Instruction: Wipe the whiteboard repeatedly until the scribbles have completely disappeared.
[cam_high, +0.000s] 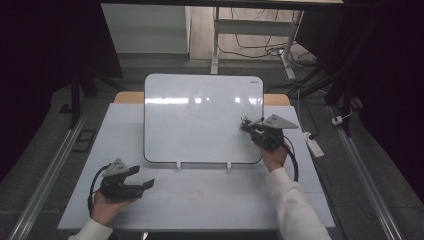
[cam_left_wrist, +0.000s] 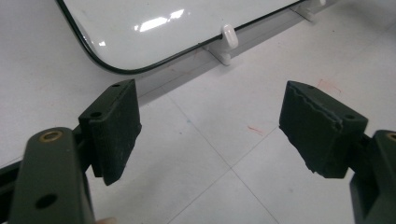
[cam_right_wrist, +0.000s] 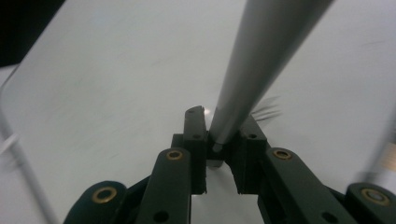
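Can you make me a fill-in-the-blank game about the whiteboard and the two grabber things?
1. The right gripper is shut on a grey ____.
2. The left gripper has its jaws wide ____.
3. The whiteboard stands propped on the ____.
4. The left gripper rests near the whiteboard's lower ____ corner in the high view.

Missing words: pen; open; table; left

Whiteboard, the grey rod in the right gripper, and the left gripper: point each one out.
whiteboard (cam_high: 200, 120), high view, bare middle of its surface.
grey rod (cam_right_wrist: 261, 60), right gripper view, mid-shaft above the fingers.
left gripper (cam_left_wrist: 210, 128), left gripper view, midway between its open fingers.
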